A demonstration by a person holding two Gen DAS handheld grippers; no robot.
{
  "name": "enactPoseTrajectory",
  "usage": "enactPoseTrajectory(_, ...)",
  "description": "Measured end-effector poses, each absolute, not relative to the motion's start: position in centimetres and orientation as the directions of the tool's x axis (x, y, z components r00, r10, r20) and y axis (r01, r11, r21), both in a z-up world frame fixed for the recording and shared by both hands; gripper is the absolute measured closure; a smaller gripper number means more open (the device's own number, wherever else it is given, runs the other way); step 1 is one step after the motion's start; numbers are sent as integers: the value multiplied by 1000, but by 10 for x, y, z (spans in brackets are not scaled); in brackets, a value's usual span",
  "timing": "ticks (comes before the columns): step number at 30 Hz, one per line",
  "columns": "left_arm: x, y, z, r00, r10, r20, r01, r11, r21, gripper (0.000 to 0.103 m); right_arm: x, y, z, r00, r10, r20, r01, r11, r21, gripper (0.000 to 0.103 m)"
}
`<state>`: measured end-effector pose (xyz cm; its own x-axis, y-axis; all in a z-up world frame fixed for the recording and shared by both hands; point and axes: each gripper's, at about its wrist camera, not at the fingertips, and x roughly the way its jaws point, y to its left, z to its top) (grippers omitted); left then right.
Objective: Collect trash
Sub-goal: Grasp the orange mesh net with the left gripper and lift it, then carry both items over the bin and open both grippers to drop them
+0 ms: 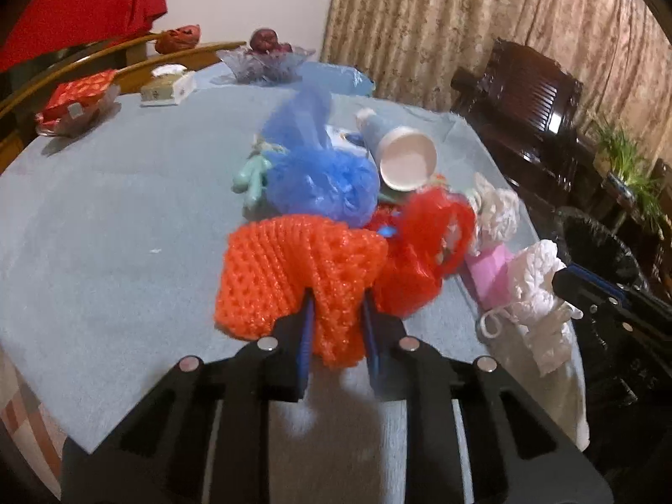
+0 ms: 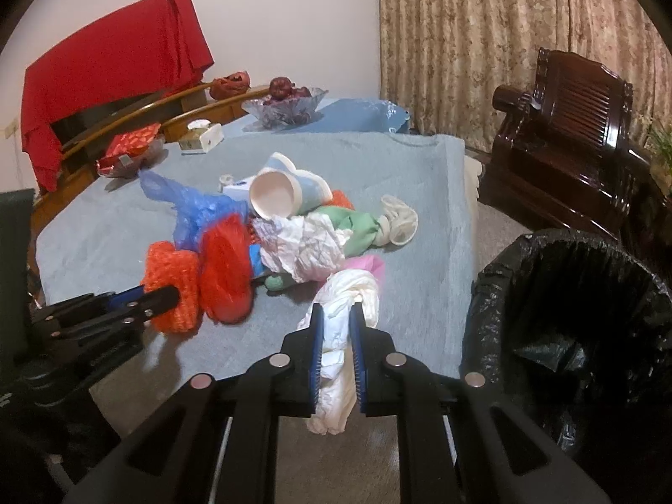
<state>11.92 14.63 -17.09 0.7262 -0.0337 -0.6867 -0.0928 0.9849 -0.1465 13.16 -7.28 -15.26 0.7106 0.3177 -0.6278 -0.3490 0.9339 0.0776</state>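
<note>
A pile of trash lies on the blue-grey tablecloth [image 1: 105,218]. My left gripper [image 1: 338,315] is shut on an orange foam net [image 1: 290,273] at the pile's near edge; it also shows in the right wrist view [image 2: 174,290]. My right gripper [image 2: 336,327] is shut on a white plastic bag [image 2: 348,306], which also shows in the left wrist view [image 1: 542,294]. The pile holds a blue plastic bag [image 1: 319,172], a paper cup [image 1: 403,155], a red net bag [image 1: 424,243], crumpled paper [image 2: 302,243] and a green cloth [image 2: 357,227]. A black-lined trash bin [image 2: 588,319] stands right of the table.
At the table's far side stand a glass fruit bowl [image 2: 285,105], a tissue box [image 2: 201,136] and a red packet in a dish [image 2: 130,147]. A dark wooden armchair [image 2: 579,134] stands behind the bin. Curtains hang at the back.
</note>
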Motion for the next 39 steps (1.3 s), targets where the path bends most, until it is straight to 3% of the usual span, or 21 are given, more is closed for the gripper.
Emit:
enactPoseTrajectory(11, 83, 134, -107, 813, -51, -580, -48, 987, -154, 83, 112, -93, -114, 767, 334, -548, -336, 936, 100, 90)
enactPoseTrajectory(21, 89, 67, -76, 827, -186, -530, 118, 980, -159, 83, 93, -155, -83, 834, 238, -497, -218, 971, 99, 90)
enactPoseTrajectory(39, 136, -106, -110, 673, -478, -564, 458, 869, -190, 83, 75, -304, -103, 822, -65, -565, 120, 991, 62, 90)
